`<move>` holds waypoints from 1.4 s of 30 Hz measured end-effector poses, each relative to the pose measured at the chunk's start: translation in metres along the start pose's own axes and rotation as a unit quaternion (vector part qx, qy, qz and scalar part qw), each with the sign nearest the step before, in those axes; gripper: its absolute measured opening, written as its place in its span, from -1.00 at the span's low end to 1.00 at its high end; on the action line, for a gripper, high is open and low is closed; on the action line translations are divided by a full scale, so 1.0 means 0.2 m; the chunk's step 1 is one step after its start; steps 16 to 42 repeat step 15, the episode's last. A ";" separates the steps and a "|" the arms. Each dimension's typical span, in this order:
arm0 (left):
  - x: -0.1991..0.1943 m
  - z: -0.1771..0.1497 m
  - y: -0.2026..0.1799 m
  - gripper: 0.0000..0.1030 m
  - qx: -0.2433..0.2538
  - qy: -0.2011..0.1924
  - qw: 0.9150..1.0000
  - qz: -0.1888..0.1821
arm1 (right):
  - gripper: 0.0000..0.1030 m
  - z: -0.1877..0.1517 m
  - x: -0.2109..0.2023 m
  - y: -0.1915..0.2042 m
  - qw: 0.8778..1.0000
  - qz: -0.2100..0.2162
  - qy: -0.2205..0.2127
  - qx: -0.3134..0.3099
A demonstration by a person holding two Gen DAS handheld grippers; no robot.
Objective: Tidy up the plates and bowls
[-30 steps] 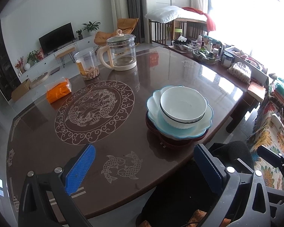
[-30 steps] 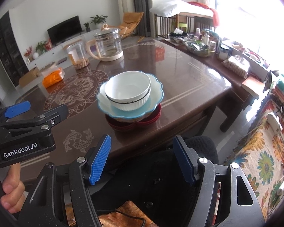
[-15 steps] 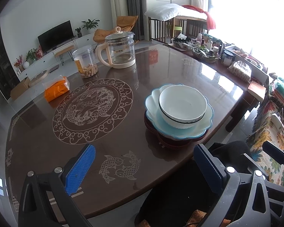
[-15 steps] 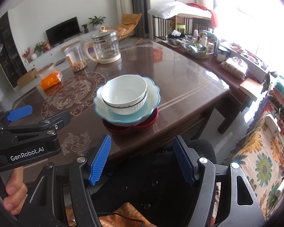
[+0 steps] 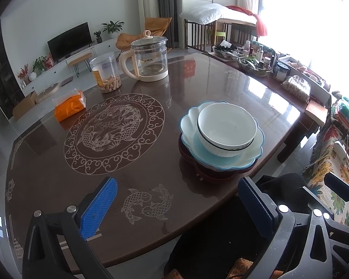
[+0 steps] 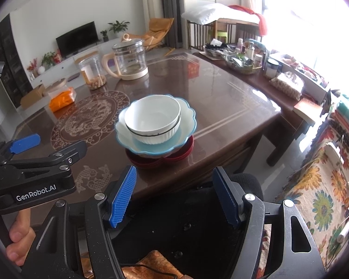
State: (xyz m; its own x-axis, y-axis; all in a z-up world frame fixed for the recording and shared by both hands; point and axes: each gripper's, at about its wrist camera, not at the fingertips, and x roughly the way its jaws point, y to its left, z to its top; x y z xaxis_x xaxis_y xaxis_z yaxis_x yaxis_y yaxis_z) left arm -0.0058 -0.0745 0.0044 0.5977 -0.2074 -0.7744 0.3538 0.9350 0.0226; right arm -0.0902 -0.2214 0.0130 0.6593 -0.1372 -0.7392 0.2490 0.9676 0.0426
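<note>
From the left wrist camera, the left gripper (image 5: 176,204) hangs over the near edge of the table (image 5: 221,86), jaws spread wide with nothing between them. The stack sits close to the near right edge: a white bowl (image 5: 226,129) nested in a scalloped blue dish (image 5: 221,160), which rests on dark red plates (image 5: 211,176). The bowl looks empty. At the far left edge a clear jar (image 5: 105,74) holds a low layer of pale snacks, and a glass kettle (image 5: 151,58) beside it seems nearly empty.

From the right wrist camera, the right gripper (image 6: 174,196) is likewise released, holding nothing, short of the near edge. The white bowl (image 6: 153,118) leans off-centre in the blue dish (image 6: 186,125). My worry: lifting the dish without first removing the bowl could let it slide, and nudging the stack toward the near edge could tip it off.
</note>
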 end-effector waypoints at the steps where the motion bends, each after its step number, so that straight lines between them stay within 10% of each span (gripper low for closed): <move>1: 0.00 0.00 0.00 0.99 0.000 0.000 1.000 0.000 | 0.39 0.00 0.00 0.00 1.000 0.000 0.000 0.000; 42: 0.01 -0.01 -0.02 0.99 0.005 -0.011 1.000 0.005 | 0.39 -0.01 0.03 -0.03 1.000 -0.001 0.006 0.009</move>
